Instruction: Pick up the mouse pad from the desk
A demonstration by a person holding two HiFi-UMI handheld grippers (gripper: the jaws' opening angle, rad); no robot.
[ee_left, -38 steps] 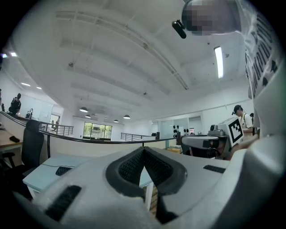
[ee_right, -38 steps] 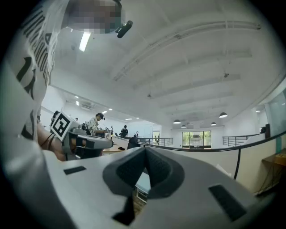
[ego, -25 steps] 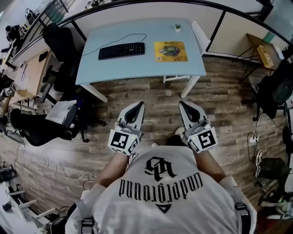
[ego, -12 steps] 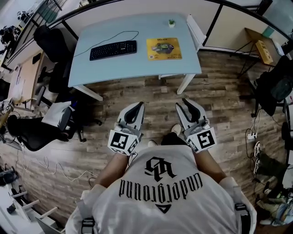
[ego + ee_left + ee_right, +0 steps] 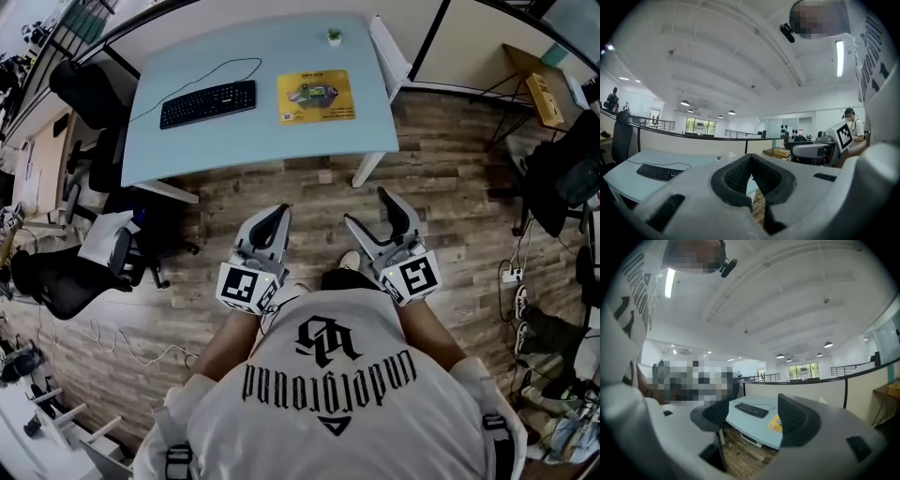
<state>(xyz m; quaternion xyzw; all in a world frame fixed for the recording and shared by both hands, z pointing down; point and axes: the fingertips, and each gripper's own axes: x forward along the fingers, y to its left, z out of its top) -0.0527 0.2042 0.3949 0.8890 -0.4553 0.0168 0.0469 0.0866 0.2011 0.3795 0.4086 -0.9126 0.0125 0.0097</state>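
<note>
Head view: yellow mouse pad (image 5: 316, 97) lies flat on the light-blue desk (image 5: 234, 141), right of the keyboard (image 5: 207, 103), long axis left-right, far ahead of both grippers.
Left gripper view: left gripper (image 5: 751, 164) closed, empty.
Right gripper view: right gripper (image 5: 752, 418) opening, empty, pad far ahead between its jaws.

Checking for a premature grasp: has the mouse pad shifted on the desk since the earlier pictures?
No. The mouse pad still lies right of the keyboard, nearer than the small plant, on the desk.
</note>
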